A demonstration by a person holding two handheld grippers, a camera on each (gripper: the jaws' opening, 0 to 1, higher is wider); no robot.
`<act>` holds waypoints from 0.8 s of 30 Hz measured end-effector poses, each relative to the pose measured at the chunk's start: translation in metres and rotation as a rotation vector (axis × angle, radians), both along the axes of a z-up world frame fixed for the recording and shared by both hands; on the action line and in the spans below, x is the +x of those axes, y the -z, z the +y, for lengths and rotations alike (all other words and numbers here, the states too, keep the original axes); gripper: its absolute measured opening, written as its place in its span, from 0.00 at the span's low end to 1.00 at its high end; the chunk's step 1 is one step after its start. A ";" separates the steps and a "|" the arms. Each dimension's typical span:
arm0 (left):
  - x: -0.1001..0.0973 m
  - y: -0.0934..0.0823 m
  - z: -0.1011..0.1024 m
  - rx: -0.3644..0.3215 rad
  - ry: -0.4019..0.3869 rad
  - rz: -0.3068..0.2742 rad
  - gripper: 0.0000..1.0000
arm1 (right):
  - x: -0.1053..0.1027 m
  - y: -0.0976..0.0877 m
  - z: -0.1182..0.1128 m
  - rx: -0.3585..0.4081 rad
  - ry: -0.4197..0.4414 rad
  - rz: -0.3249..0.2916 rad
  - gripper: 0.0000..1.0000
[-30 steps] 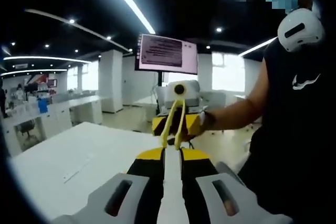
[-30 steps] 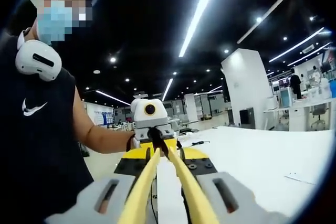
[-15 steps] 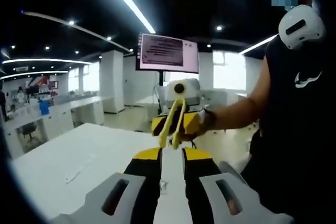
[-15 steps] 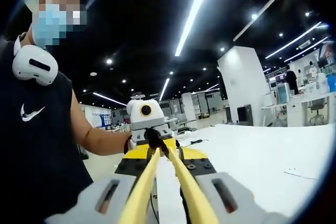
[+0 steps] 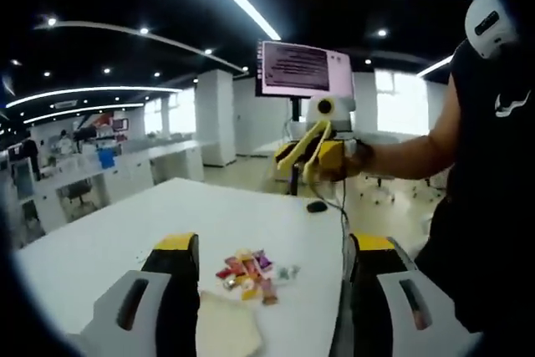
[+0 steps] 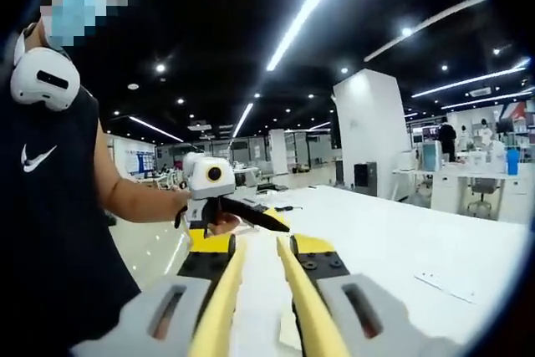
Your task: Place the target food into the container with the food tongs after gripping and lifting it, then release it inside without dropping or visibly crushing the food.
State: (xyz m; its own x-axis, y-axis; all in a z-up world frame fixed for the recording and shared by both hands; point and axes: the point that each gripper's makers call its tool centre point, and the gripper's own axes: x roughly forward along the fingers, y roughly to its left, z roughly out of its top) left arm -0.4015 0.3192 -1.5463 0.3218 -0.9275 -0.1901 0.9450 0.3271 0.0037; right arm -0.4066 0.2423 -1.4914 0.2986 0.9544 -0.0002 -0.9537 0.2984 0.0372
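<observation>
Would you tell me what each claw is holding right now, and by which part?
The right claw holds the yellow tongs by both arms; the left claw is open, holding nothing.

open office, white pillar point(image 6: 366, 131), ceiling strip lights point(image 6: 306, 12)

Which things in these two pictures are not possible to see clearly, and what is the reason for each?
- Small colourful wrapped pieces on the white table, left gripper view: too small to identify.
- Pale flat item, left gripper view: cut off by the bottom edge.
- Screen text, left gripper view: blurred.
- Yellow food tongs, right gripper view: tips appear hidden behind the left gripper.
</observation>
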 end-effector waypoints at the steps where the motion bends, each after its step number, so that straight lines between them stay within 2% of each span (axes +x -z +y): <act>1: 0.000 0.007 0.005 -0.002 -0.021 0.012 0.70 | 0.001 0.002 -0.001 -0.008 0.005 0.004 0.25; 4: -0.001 0.027 0.016 0.006 -0.070 0.032 0.72 | 0.003 0.008 -0.006 -0.040 0.025 -0.008 0.25; 8: -0.003 0.052 0.029 0.030 -0.137 0.027 0.82 | 0.008 0.016 -0.019 -0.074 0.068 -0.029 0.25; 11: -0.005 0.058 0.035 0.009 -0.158 0.046 0.87 | 0.010 0.019 -0.026 -0.093 0.088 -0.034 0.26; 18: -0.006 0.071 0.038 0.000 -0.195 0.040 0.99 | 0.012 0.025 -0.037 -0.112 0.120 -0.029 0.26; 24: -0.014 0.092 0.036 0.022 -0.198 0.069 0.99 | 0.010 0.034 -0.038 -0.141 0.128 -0.020 0.26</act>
State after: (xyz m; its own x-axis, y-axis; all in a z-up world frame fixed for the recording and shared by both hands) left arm -0.4155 0.3551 -1.6384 0.4834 -0.8425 -0.2377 0.8603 0.5074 -0.0490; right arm -0.3970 0.2041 -1.5258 0.4188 0.8995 -0.1243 -0.9078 0.4182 -0.0323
